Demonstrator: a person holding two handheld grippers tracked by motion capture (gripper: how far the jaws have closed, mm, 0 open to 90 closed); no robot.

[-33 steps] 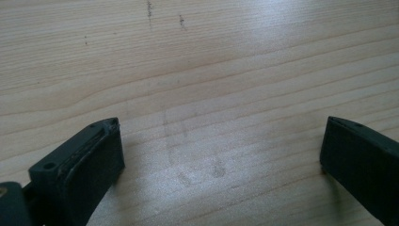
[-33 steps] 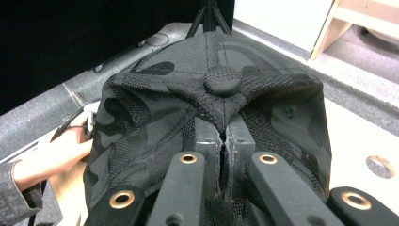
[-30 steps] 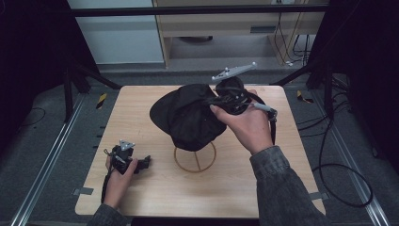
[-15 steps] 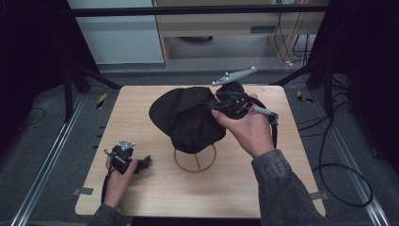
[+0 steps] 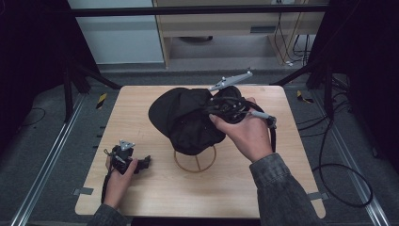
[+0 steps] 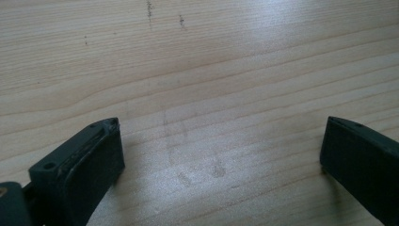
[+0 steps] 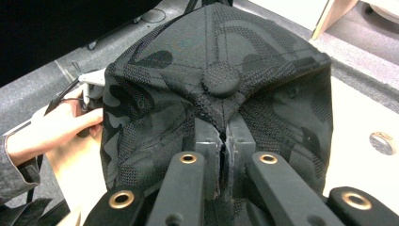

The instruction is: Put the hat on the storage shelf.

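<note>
A black camouflage-patterned cap (image 5: 181,117) hangs over a wooden ring stand (image 5: 195,161) at the middle of the wooden table (image 5: 141,101). My right gripper (image 5: 212,112) comes in from the right and is shut on the cap's fabric. In the right gripper view its jaws (image 7: 221,136) pinch a fold just below the cap's top button (image 7: 220,79). My left gripper (image 5: 140,162) rests on the table at the front left, held by a hand. Its jaws (image 6: 221,141) stand wide open over bare wood, with nothing between them.
Metal frame rails run along both sides of the table. Black cables (image 5: 339,174) lie on the floor to the right. A pale cabinet (image 5: 226,28) stands behind the table. A yellow-black marker (image 5: 101,100) lies on the floor at the left.
The right hand has drawn the cap slightly to the left over the stand. The left gripper has stayed where it was.
</note>
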